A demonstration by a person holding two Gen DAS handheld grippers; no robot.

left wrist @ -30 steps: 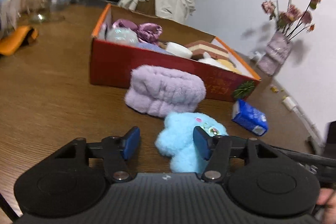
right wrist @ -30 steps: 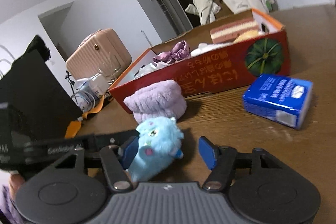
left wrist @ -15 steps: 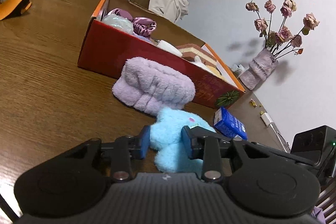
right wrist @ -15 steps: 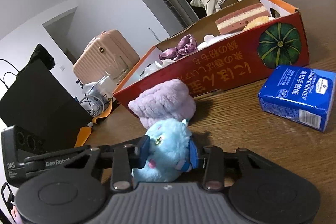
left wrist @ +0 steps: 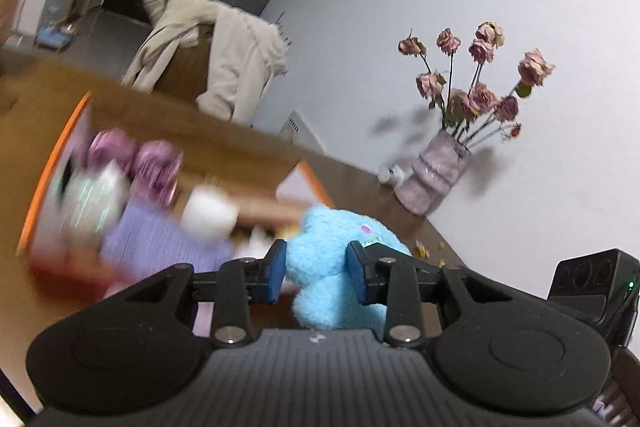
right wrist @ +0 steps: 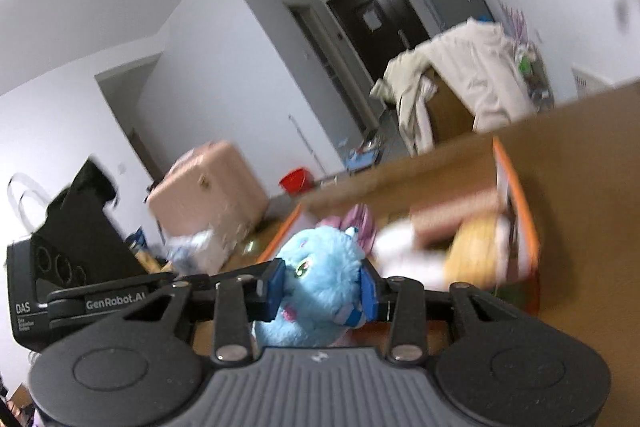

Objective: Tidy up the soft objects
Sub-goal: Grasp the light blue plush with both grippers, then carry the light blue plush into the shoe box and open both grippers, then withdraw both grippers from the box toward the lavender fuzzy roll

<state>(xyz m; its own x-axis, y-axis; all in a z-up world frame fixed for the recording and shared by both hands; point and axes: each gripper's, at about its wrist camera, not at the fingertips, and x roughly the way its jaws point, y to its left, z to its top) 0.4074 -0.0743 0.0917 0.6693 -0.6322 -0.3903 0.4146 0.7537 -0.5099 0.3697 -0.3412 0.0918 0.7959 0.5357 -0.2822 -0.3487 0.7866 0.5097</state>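
Plush toy [left wrist: 334, 267], light blue and fluffy, is now off the table: we hold it in the air between both grippers, in front of the red box [right wrist: 524, 227], at about the height of its rim. A second ago it lay on the wood beside the purple headband and our fingers stood wide around it; since then both pairs closed and both hands went up together. The left gripper [left wrist: 316, 271] pinches the body of the toy with its blue pads pressed into the fur, the jaws narrowed but far from fully shut. The right gripper [right wrist: 322, 291] does the same on the head, one pad at each side of the face. We judge that the pick is done and the next step is to carry the toy over the box wall and let it go inside, where other soft things lie already.

Much is hard to read. The box and its contents are smeared by motion in both views; we see purple [left wrist: 136, 163] and white [left wrist: 210, 213] shapes, but not which free place remains. The headband and the blue tissue pack are not visible now. The lower part of the toy is hidden behind the gripper bodies. The vase of dried roses [left wrist: 438, 175] on the table near the wall stays sharp.
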